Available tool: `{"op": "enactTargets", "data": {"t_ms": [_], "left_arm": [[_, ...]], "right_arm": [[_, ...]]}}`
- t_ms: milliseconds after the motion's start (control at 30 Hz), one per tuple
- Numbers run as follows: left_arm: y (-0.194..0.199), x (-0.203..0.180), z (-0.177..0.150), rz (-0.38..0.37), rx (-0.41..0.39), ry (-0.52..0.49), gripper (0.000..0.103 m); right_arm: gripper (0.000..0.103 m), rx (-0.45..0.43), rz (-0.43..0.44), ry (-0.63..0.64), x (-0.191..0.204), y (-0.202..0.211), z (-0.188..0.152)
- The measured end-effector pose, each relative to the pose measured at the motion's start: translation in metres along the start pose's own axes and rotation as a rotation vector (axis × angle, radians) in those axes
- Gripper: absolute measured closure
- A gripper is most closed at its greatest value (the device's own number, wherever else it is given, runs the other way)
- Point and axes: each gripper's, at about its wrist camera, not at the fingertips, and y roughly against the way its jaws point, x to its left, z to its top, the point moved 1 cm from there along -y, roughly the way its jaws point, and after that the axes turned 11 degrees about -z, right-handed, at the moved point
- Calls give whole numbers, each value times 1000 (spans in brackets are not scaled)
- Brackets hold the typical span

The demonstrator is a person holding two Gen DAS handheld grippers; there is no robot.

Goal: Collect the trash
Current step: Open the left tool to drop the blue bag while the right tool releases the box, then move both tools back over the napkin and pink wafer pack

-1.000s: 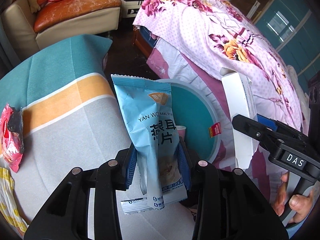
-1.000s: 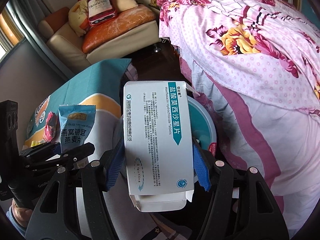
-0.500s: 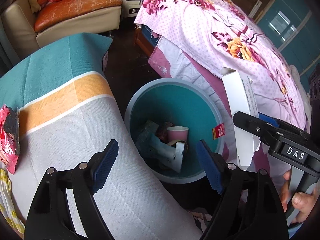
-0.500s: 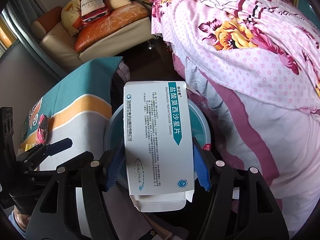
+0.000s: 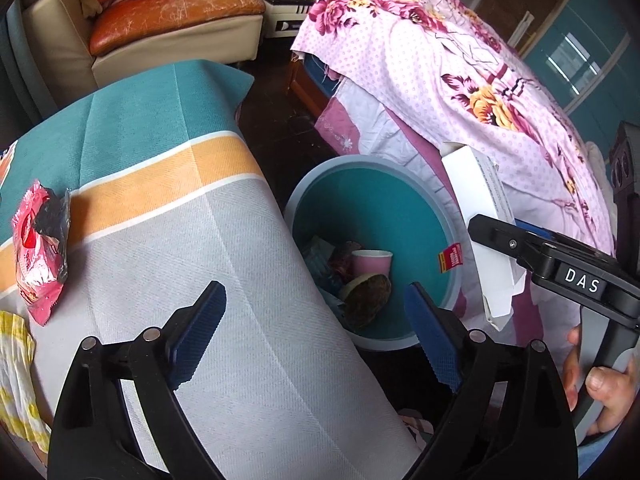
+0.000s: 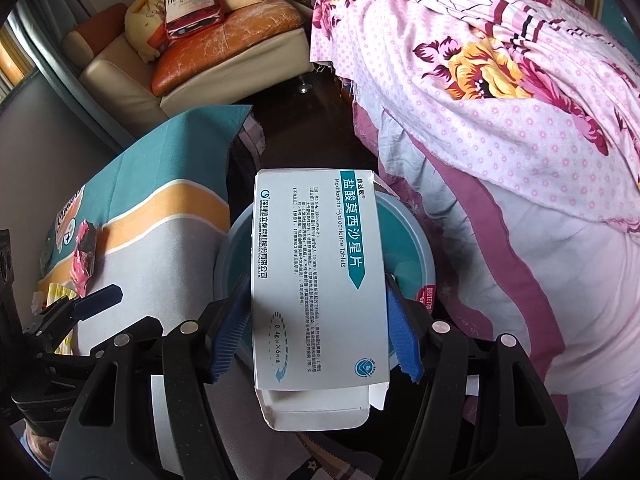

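A round bin [image 5: 448,236] with a grey rim and teal inside stands on the floor between the table and the bed. It holds a pink paper cup [image 5: 371,263], a blue snack bag and other trash. My left gripper [image 5: 316,332] is open and empty over the table edge beside the bin. My right gripper [image 6: 316,332] is shut on a white medicine box [image 6: 316,276] and holds it above the bin [image 6: 416,240]. The box also shows in the left wrist view [image 5: 486,232]. A pink wrapper [image 5: 38,248] lies on the table at the left.
The table has a teal, orange and grey cloth [image 5: 180,200]. A yellow-white wrapper [image 5: 14,372] lies at its near left. A bed with a pink flowered cover [image 5: 460,80] is close on the right. A sofa [image 5: 172,20] stands at the back.
My left gripper opened and let go of the blue snack bag, which now lies in the bin. My right gripper moved the medicine box over the bin.
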Motion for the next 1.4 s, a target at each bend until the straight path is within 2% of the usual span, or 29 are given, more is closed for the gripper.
{"op": "enactTargets", "data": {"t_ms": [167,233,633,1167,1400], "left_arm": [[3,8,-3,-1,6,9,12],[4,12,-5,0,5,16,12],[32,36,-20,10,-23,49,12],[107,102,-63,75,-107,156,12],[142,149,-89,142,-130,205,12]], "right_arm": [[36,12,-5,10,8,-2,0],[30,20,-8,9,10,-2,0],[27,33,-20,42,36,10,-11],[24,19,10,155,114,45,-32],[24,24,41,223,159,53,-43]]}}
